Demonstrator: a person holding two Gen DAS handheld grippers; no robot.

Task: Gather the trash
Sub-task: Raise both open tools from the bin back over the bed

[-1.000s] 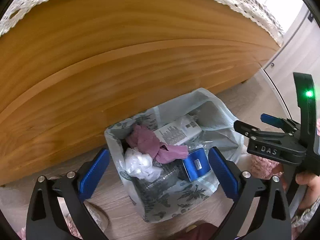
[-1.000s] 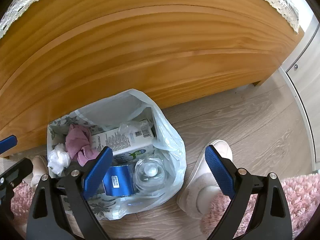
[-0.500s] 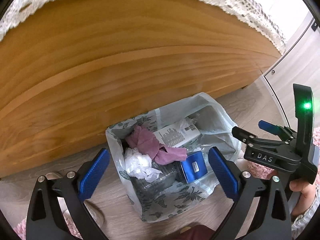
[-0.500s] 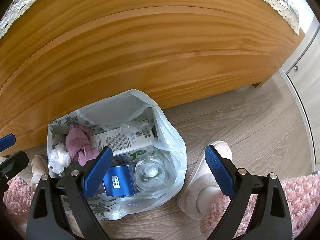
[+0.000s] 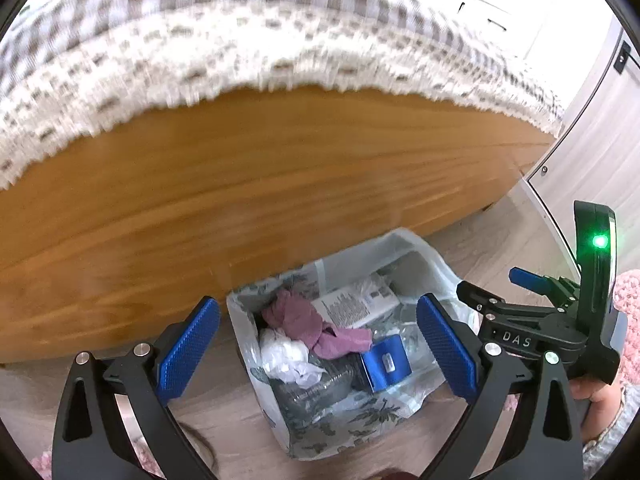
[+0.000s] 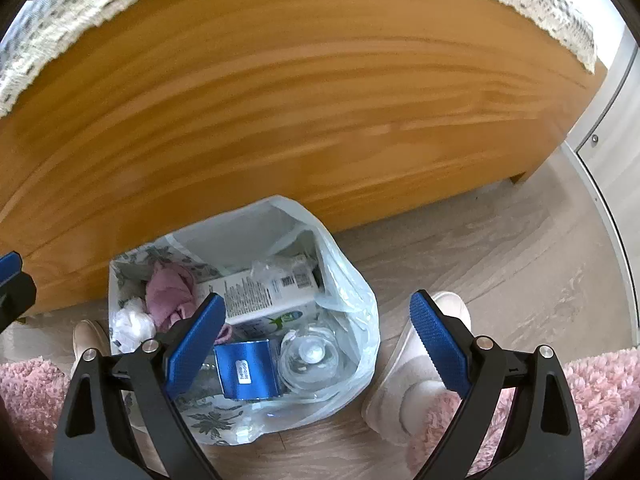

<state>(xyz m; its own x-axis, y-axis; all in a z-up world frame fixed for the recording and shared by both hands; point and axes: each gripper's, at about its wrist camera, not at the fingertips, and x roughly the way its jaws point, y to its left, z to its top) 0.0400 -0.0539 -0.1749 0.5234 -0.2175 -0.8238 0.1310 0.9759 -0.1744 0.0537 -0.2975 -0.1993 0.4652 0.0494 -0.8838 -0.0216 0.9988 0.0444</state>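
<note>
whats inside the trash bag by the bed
The trash bag holds a pink cloth, crumpled white paper, a white carton, a blue box and a clear plastic container. Anything beneath them is covered.

A honey-coloured wooden bed frame (image 6: pixel 280 120) spans the upper frame, topped by white lace-edged checked bedding (image 5: pixel 240 40). Grey wood-grain floor (image 6: pixel 500 248) lies lower right; fluffy pink rug (image 6: pixel 600 392) occupies the lower-right corner.
</note>
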